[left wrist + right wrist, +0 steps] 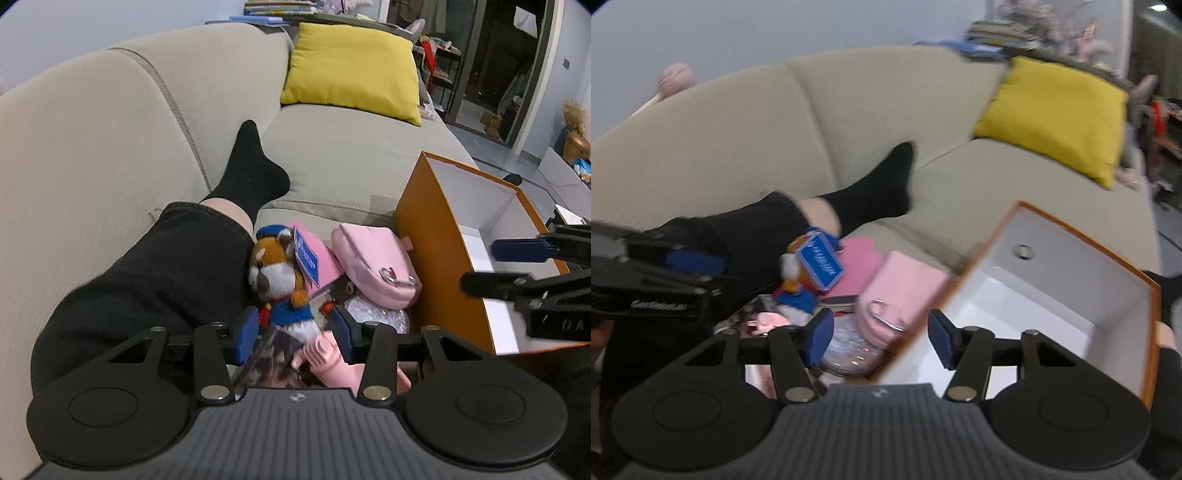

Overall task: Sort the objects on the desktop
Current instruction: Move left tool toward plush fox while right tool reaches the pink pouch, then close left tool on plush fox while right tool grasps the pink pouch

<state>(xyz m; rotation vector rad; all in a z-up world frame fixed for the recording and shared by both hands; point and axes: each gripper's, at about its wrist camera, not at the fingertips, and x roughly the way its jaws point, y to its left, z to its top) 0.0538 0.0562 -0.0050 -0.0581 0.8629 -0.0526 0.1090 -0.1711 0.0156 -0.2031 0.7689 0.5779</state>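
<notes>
A pile of small things lies on the sofa seat: a plush fox in a blue outfit (279,280) with a blue tag, a pink pouch (373,266), a glittery round object (376,314), a pink toy (321,354). My left gripper (295,334) is open, its blue pads either side of the fox's lower body. An orange box with a white inside (461,236) stands to the right. My right gripper (881,339) is open, above the box's left wall (964,273), with the pouch (901,291) and glittery object (849,350) between its pads. The right gripper also shows in the left wrist view (517,266).
The person's leg in black trousers (155,280) and a black sock (251,166) lies on the beige sofa (110,147), left of the pile. A yellow cushion (354,70) rests at the sofa's far end. The left gripper shows at the left of the right wrist view (657,280).
</notes>
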